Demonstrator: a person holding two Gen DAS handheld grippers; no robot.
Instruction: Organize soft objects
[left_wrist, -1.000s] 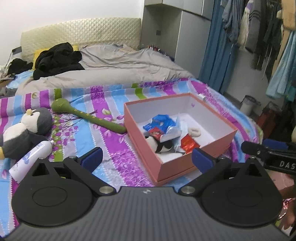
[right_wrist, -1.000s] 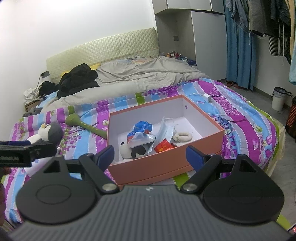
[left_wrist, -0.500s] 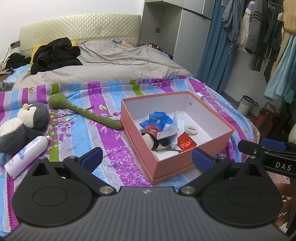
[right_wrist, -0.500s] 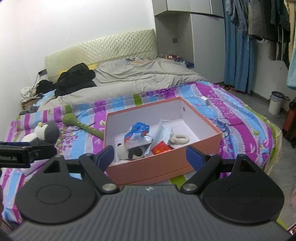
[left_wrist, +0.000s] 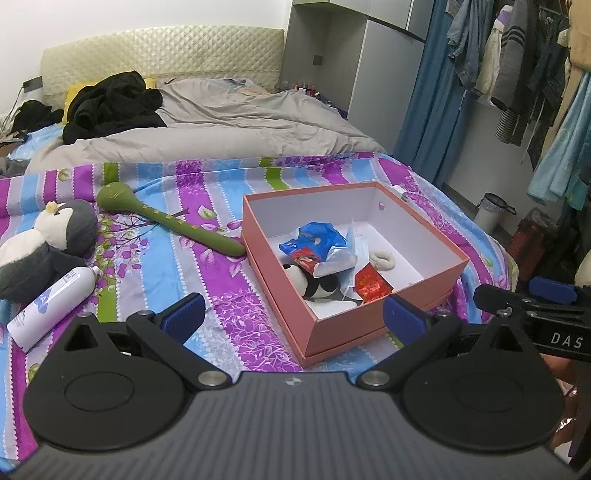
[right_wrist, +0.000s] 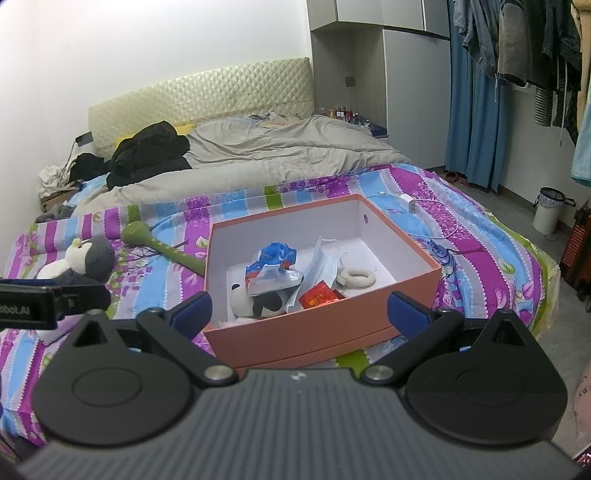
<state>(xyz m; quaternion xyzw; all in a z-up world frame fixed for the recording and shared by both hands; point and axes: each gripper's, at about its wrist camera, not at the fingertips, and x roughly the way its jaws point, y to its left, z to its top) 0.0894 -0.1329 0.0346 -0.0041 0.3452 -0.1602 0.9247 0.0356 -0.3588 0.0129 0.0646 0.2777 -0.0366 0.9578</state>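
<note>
An open pink box (left_wrist: 369, 325) (right_wrist: 325, 325) sits on the striped bedspread. It holds a black-and-white plush (left_wrist: 317, 284) (right_wrist: 258, 301), a blue wrapper (left_wrist: 314, 240), a red packet (left_wrist: 371, 284), a face mask and a white ring (left_wrist: 382, 260). A plush penguin (left_wrist: 44, 243) (right_wrist: 88, 258), a green stick-shaped toy (left_wrist: 166, 218) (right_wrist: 155, 243) and a white bottle (left_wrist: 55, 306) lie left of the box. My left gripper (left_wrist: 291, 314) and right gripper (right_wrist: 301, 310) are open and empty, held near the bed's front edge.
A grey duvet (left_wrist: 221, 125) and black clothes (left_wrist: 110, 103) lie further back on the bed. A white charger and cable (right_wrist: 410, 203) lie right of the box. Hanging clothes, a blue curtain and a small bin (right_wrist: 550, 214) stand at the right.
Both grippers have drawn back and risen a little from the bed, so the box looks smaller and further away. Nothing on the bed has moved.
</note>
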